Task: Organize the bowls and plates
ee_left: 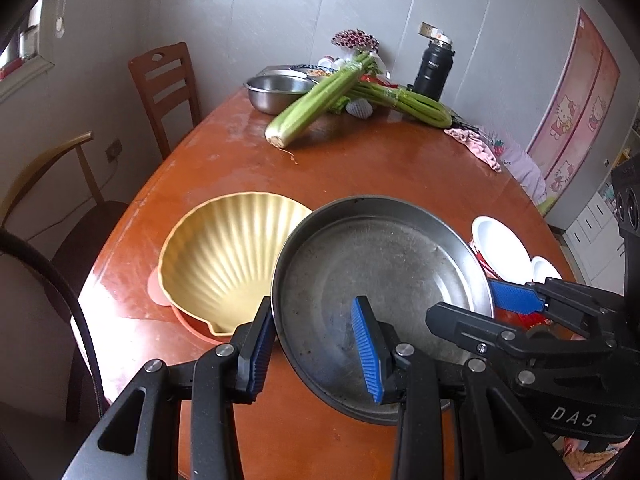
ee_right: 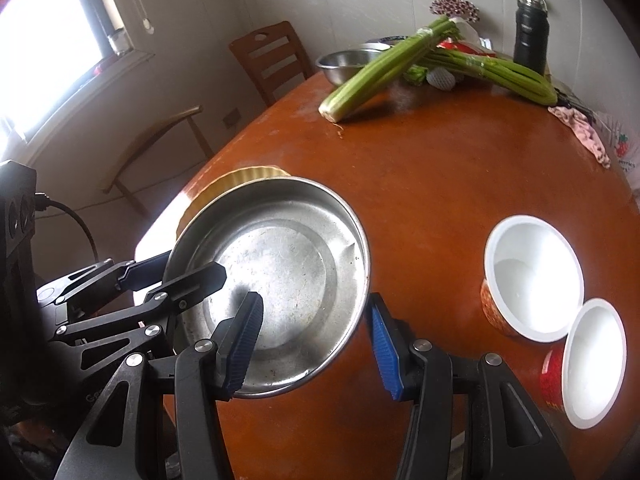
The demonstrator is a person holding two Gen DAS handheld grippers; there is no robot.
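A round steel plate [ee_left: 380, 276] sits tilted, its left rim over a yellow shell-shaped bowl [ee_left: 228, 256] that rests on a salmon plate [ee_left: 192, 326]. My left gripper [ee_left: 316, 348] is open, its fingers straddling the steel plate's near-left rim. My right gripper [ee_right: 316, 344] is open, straddling the steel plate's [ee_right: 280, 284] near-right rim. It also shows in the left wrist view [ee_left: 520, 300]. Two white-lined bowls, one larger [ee_right: 532, 276] and one smaller [ee_right: 592, 360], stand on the table to the right.
The brown wooden table [ee_left: 380, 168] holds celery bunches [ee_left: 316, 96], a steel bowl [ee_left: 276, 92], a black flask [ee_left: 434, 68] and a pink cloth [ee_left: 476, 148] at the far end. Chairs [ee_left: 164, 92] stand at the left edge.
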